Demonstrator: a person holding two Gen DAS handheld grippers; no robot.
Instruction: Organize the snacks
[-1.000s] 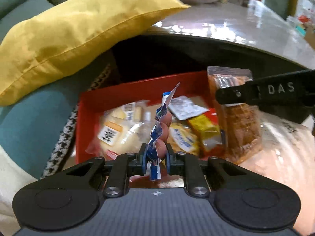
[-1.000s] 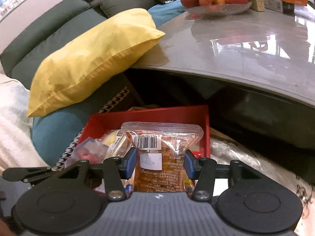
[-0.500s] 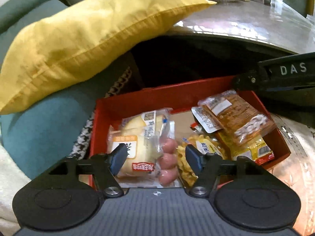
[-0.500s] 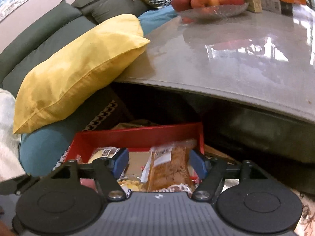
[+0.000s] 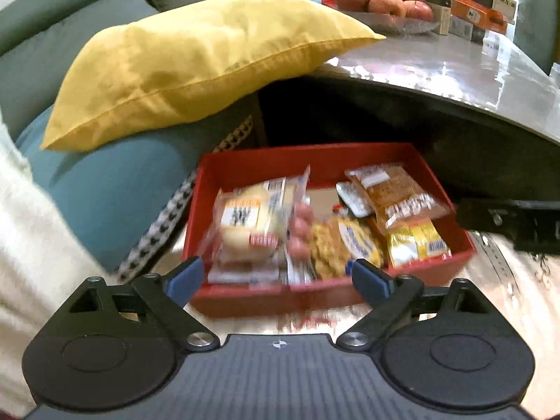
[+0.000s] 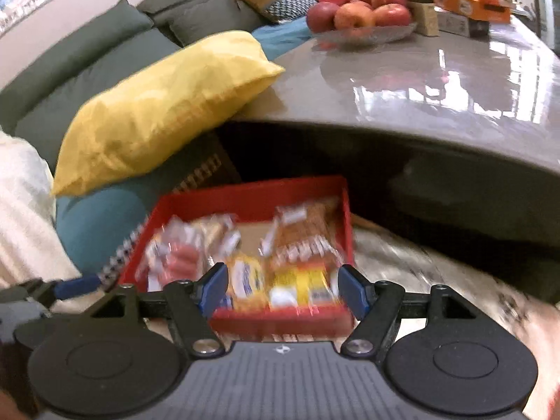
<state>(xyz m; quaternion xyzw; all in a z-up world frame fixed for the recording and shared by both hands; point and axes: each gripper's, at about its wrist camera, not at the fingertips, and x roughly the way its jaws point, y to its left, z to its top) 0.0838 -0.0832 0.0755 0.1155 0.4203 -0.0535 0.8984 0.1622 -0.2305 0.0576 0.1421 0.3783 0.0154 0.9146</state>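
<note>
A red box (image 5: pixel 245 164) sits on a low shiny surface below the table edge; it also shows in the right wrist view (image 6: pixel 252 192). Several snack packets lie in it: a pale bread packet (image 5: pixel 245 224), a sausage packet (image 5: pixel 301 231), a brown cake packet (image 5: pixel 395 192) and yellow packets (image 5: pixel 416 245). My left gripper (image 5: pixel 278 280) is open and empty, above the box's near rim. My right gripper (image 6: pixel 281 290) is open and empty, above the near rim too. The right gripper's arm (image 5: pixel 507 220) shows at the right of the left wrist view.
A yellow pillow (image 5: pixel 196 59) rests on a teal cushion (image 5: pixel 115 189) left of the box. A grey table (image 6: pixel 420 80) overhangs behind, bearing a bowl of apples (image 6: pixel 360 17) and boxes (image 6: pixel 469 3). White fabric (image 5: pixel 31 245) lies at the left.
Both grippers opened and let go: the sausage packet and the brown cake packet now lie in the red box. Both grippers have pulled back and up from the box.
</note>
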